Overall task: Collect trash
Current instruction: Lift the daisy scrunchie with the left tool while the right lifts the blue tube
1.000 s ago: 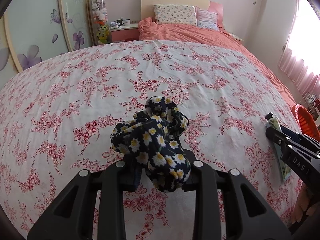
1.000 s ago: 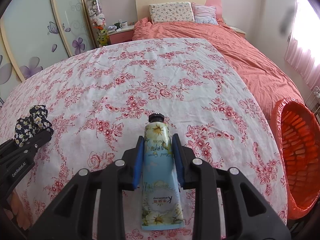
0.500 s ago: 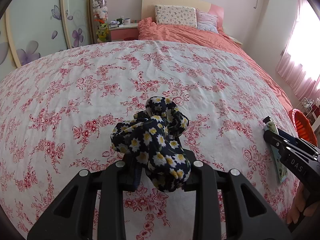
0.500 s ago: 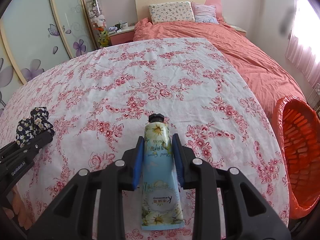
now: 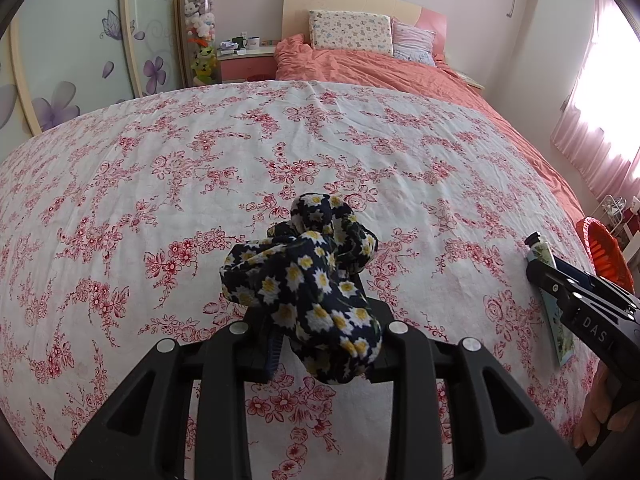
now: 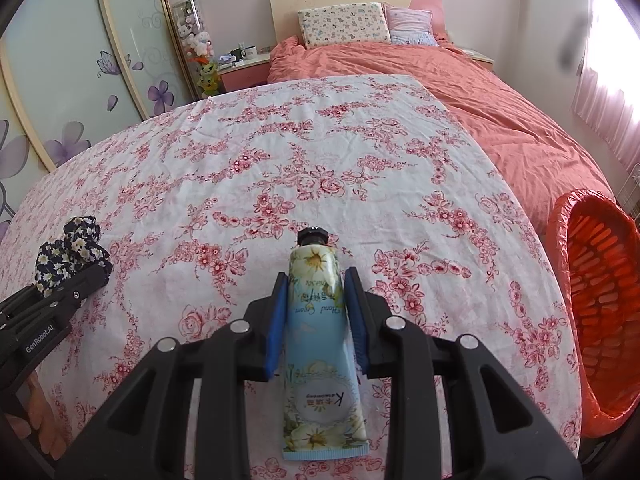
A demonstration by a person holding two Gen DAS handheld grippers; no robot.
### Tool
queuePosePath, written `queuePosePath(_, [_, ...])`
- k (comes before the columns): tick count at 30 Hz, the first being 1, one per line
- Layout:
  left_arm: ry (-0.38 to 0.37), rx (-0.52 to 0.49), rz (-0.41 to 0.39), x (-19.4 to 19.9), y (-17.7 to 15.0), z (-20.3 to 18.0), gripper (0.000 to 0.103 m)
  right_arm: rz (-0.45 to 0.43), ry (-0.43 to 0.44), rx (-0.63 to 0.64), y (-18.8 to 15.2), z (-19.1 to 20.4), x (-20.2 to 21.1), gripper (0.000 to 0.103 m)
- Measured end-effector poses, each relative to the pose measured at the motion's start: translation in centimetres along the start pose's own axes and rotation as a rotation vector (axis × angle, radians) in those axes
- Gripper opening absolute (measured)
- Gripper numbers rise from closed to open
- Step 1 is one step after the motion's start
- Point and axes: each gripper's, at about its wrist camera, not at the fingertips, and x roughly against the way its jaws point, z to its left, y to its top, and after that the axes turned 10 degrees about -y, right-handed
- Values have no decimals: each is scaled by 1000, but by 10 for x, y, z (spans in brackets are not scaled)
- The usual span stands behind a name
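My left gripper (image 5: 320, 320) is shut on a dark fabric scrunchie with daisy print (image 5: 308, 280), held above the floral bed sheet (image 5: 200, 184). In the right wrist view the same scrunchie (image 6: 68, 254) shows at the far left in the left gripper (image 6: 76, 280). My right gripper (image 6: 316, 308) is shut on a pale blue hand cream tube (image 6: 318, 340), its black cap pointing forward and its blue pads pressing both sides. From the left wrist view that tube (image 5: 548, 280) and the right gripper (image 5: 560, 284) appear at the right edge.
An orange mesh basket (image 6: 600, 312) with an orange liner stands beside the bed on the right. Further back lie an orange duvet (image 6: 460, 92) and pillows (image 6: 344, 28). A nightstand (image 6: 244, 66) and wardrobe doors (image 6: 80, 80) are to the left; curtains hang at the right.
The views have shifted only slightly; both grippers keep hold of their objects and stay almost in place.
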Motion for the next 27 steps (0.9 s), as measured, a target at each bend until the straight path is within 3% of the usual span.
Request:
queuePosePath(4, [-3, -7, 0, 0, 0, -1, 32, -5, -42, 34, 0, 5, 1, 36])
queuePosePath(6, [-8, -9, 0, 1, 0, -1, 31, -6, -44, 34, -1, 5, 2, 28])
queuePosePath(9, [-25, -2, -2, 1, 0, 1, 22, -7, -11, -5, -2, -2, 3, 28])
queuePosePath(14, [-21, -30, -27, 9, 1, -6, 19, -20, 18, -50, -5, -13, 13, 27])
queuePosePath(20, [-51, -55, -57, 29, 8, -26, 19, -99, 23, -78, 1, -31, 50, 27])
queuePosePath(27, [-118, -135, -102, 55, 16, -85, 19, -220, 3, -143, 2, -76, 106, 27])
